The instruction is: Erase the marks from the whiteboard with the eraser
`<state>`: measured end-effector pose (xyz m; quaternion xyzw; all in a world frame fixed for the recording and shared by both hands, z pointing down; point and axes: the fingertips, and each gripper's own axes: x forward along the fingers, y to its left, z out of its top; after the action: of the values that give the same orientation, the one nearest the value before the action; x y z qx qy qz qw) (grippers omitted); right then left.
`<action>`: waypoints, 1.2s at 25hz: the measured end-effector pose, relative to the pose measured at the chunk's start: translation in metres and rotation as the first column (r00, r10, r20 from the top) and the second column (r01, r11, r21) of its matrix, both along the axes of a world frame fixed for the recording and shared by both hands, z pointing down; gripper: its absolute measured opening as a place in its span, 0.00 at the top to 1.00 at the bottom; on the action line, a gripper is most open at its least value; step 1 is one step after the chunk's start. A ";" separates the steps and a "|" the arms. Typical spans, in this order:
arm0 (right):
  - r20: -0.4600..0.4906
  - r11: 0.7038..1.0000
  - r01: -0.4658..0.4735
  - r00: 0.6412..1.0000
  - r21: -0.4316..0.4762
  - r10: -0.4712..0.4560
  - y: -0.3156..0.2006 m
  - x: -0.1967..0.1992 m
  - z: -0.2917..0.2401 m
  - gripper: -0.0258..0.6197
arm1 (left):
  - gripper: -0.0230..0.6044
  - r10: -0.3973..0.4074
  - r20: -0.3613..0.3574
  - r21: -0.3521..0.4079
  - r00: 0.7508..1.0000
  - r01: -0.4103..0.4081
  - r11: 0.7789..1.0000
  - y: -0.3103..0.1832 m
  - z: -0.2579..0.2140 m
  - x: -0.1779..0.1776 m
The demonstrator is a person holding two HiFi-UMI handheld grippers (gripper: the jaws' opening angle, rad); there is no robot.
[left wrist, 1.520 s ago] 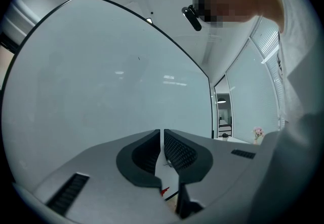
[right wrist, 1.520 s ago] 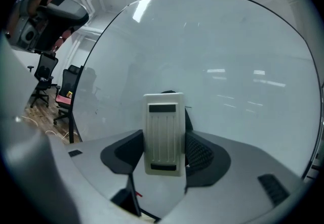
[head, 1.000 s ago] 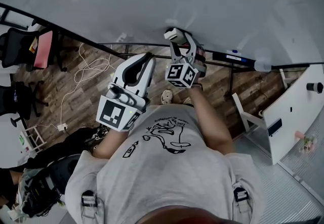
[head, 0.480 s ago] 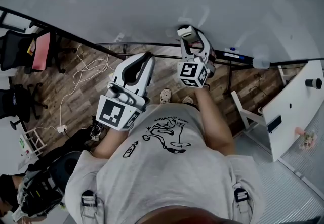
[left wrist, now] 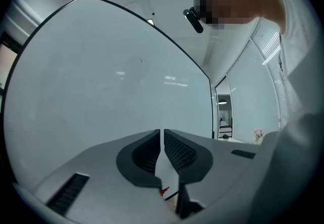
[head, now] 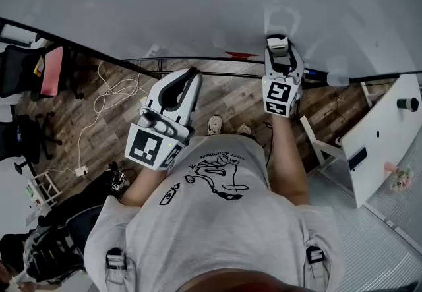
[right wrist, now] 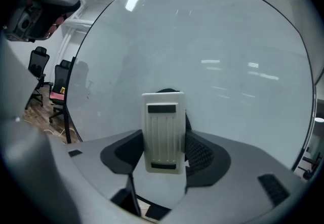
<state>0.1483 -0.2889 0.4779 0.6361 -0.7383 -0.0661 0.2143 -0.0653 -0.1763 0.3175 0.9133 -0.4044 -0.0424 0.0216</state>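
we log the right tongs (right wrist: 163,153) pinching the eraser (right wrist: 162,127) upright against the whiteboard (right wrist: 202,41) near its lower edge, with the left tongs (left wrist: 162,139) pressed together, held back from the board.

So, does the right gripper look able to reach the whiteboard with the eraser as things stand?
Probably yes: the right gripper, shut on the eraser, points straight at the whiteboard with nothing between; the left gripper sits aside.
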 end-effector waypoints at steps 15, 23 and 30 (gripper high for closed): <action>0.057 1.000 -0.013 0.998 -0.006 0.013 -0.004 -0.035 -0.005 0.56 | 0.90 0.005 0.006 0.000 1.000 -0.005 1.000 -0.004 0.002 -0.005; -0.040 0.989 0.149 0.988 -0.002 -0.149 -0.005 -0.116 -0.008 0.56 | 0.90 0.001 0.009 0.000 1.000 -0.001 1.000 -0.004 0.003 -0.012; -0.081 0.979 0.201 0.976 -0.037 -0.203 -0.006 -0.151 -0.002 0.56 | 0.90 -0.016 -0.003 0.011 1.000 0.016 1.000 -0.001 -0.003 -0.016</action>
<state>-0.0026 -0.2949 0.4764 0.5512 -0.7904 -0.1036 0.2466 -0.0813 -0.1771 0.3148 0.9102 -0.4112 -0.0463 0.0169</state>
